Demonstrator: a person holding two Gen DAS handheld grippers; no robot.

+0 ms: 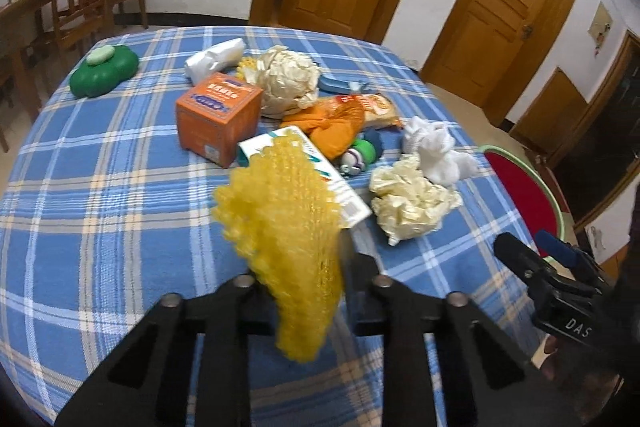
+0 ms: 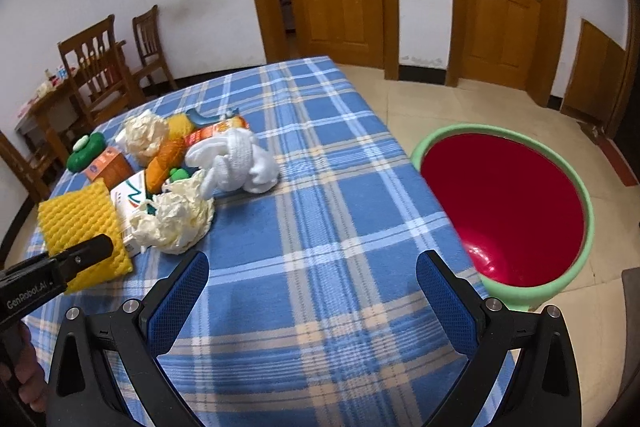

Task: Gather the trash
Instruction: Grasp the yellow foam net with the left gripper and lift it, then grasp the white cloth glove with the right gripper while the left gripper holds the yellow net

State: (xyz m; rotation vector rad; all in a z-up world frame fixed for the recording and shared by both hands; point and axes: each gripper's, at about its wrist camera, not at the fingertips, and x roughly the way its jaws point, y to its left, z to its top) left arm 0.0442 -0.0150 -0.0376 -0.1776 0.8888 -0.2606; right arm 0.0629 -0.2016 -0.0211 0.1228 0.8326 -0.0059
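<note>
A yellow foam net sleeve [image 1: 280, 219] is pinched in my left gripper [image 1: 312, 267], which is shut on it just above the blue plaid tablecloth [image 1: 100, 207]. The right wrist view shows the same sleeve [image 2: 80, 223] with the left gripper [image 2: 86, 253] clamped on its near edge. My right gripper [image 2: 312, 267] is open with nothing between its blue pads [image 2: 180, 299], over bare cloth near the table's right edge. Beside that edge, on the floor, stands a bin [image 2: 520, 293] with a green rim and red inside.
A pile lies mid-table: an orange box [image 1: 218, 113], a white carton [image 1: 340, 187], crumpled cream paper [image 1: 408, 203], a white cloth wad [image 1: 436, 151], an orange net bag [image 1: 332, 127] and a green lidded dish [image 1: 104, 71]. Wooden chairs [image 2: 100, 75] stand beyond.
</note>
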